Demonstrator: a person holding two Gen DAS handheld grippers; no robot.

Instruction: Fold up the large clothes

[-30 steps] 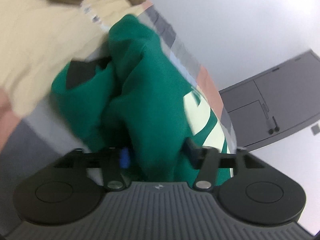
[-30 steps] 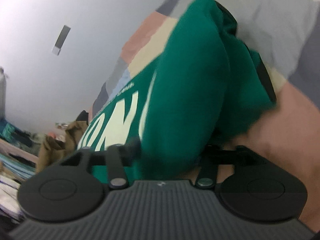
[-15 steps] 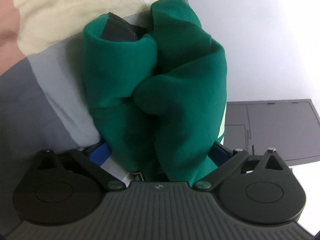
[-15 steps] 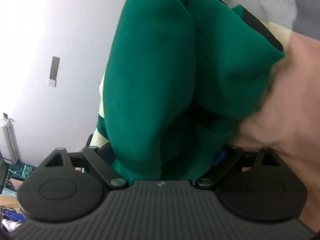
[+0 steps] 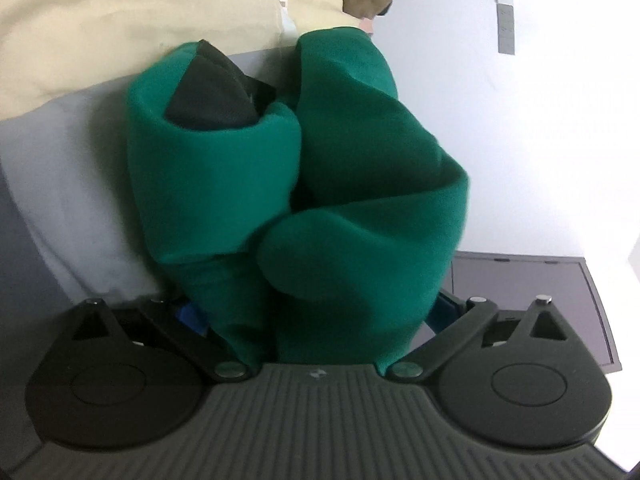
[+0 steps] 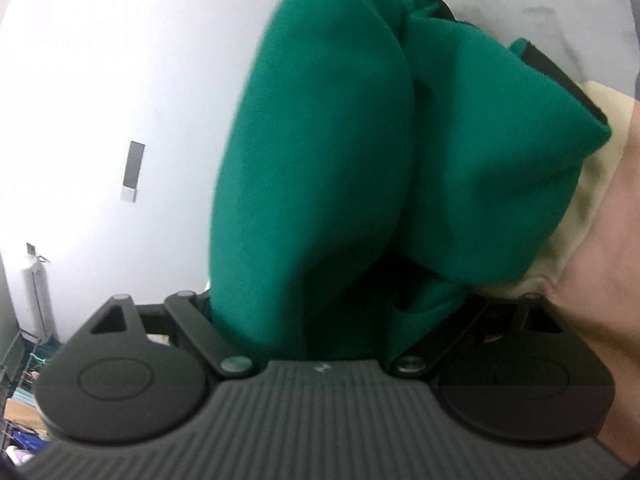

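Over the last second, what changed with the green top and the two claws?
Both claws, left and right, have just been opening: their jaws now stand wide, with the bunched green top still between them but seemingly no longer pinched. Both views rolled toward upright and drew close to the top. Its pale lettering no longer shows. The top is still on the patchwork cover, and the cream cloth stays behind it.
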